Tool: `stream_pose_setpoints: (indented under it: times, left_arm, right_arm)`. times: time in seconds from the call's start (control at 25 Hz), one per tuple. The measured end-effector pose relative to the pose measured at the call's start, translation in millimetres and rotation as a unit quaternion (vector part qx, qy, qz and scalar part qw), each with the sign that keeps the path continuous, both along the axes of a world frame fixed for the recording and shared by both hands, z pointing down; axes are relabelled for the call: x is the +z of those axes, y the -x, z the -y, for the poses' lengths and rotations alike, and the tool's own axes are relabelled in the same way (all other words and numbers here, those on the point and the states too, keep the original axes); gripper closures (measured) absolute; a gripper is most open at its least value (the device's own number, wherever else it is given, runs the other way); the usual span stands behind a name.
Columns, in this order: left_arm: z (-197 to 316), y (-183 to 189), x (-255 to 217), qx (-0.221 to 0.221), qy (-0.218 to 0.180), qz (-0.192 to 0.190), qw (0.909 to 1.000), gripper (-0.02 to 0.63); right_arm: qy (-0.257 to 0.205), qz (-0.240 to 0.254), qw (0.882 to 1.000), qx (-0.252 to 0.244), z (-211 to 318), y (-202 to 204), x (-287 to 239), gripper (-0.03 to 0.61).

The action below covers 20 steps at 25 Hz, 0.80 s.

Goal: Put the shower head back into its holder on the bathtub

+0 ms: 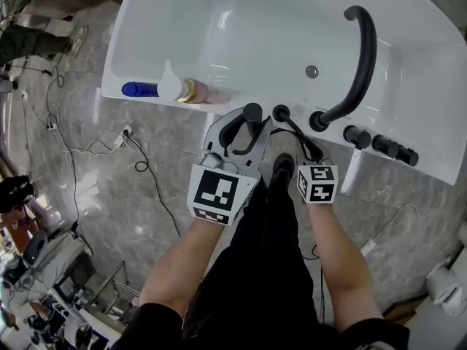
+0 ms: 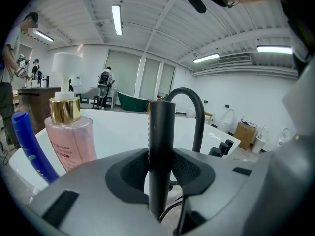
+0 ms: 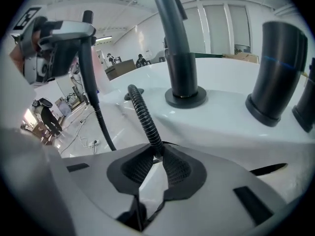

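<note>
Standing at the near rim of a white bathtub [image 1: 241,35], set on a grey marble floor [image 1: 102,195] with loose cables [image 1: 149,170] trailing across it.

Noted left tongs [image 2: 162,168] clenched on the shower head [image 2: 161,132]: black, stick-shaped, gripped round its shaft, held close to upright above the near rim. Not seated in its holder [image 1: 281,112], a round black socket on the rim; just beside it, on the left in the head view. Cannot tell whether touching the rim.

Noted right tongs [image 3: 155,163] clenched on the black ribbed hose [image 3: 145,119], pads pinching it low down. From the pads, hose running up and away to the holder. Second stretch of hose hanging from the shower head, visible at upper left of the right gripper view.

Also on the rim:
- arched black faucet spout [image 1: 361,64], right of the holder, reaching over the basin
- row of black knobs [image 1: 383,146] further right
- pink pump bottle [image 2: 71,141] with gold collar, lying on its side, left of the tongs
- blue bottle [image 2: 27,146] next to the pink one, on its far left side

Both forearms bare, either side of dark trousers.
</note>
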<state>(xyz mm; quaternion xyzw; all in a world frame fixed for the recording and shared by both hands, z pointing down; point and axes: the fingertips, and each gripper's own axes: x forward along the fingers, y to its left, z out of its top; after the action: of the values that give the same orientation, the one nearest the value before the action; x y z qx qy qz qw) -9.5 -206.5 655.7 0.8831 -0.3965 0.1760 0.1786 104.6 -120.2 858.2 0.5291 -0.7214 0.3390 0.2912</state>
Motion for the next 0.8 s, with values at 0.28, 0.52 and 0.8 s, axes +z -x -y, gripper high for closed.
stream_pose_setpoints:
  times: [0.28,0.52,0.8]
  left_arm:
    - [9,7,-47,-0.006,-0.011,-0.002,0.9999,0.471]
    - [35,-3,-108,0.001,-0.048,-0.022,0.9986,0.471]
    - [47,4,-129,-0.016,-0.054,-0.033,0.9979,0.471]
  right_arm:
    - [0.007,0.018,0.998,-0.052,-7,16,-69,0.508]
    - [0.044,0.022,0.996,-0.079,31,34,-93,0.506]
    - [0.097,0.012,0.991,-0.093,50,48,-84,0.505]
